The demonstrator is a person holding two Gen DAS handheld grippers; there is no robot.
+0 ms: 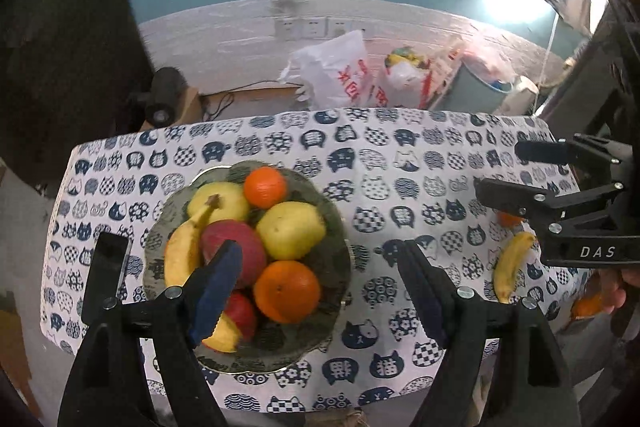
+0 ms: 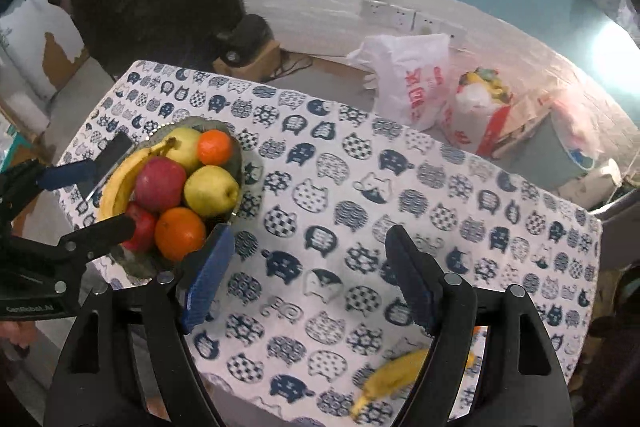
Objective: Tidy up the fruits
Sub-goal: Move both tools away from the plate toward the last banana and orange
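Left wrist view: the left gripper (image 1: 320, 279), jaws wide and empty, hides part of the fruit bowl (image 1: 340, 223); a loose banana (image 1: 510, 267) lies right on the cat-print cloth (image 1: 400, 163), beside an orange half hidden under the right gripper (image 1: 504, 171), marked "DAS"

Right wrist view: the right gripper (image 2: 308, 271) gapes empty; the banana (image 2: 394, 375) is blurred, partly behind its finger

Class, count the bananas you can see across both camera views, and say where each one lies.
2. One banana lies along the left side of the fruit bowl. The other banana lies on the tablecloth at the right, outside the bowl. More could be hidden under the fruit.
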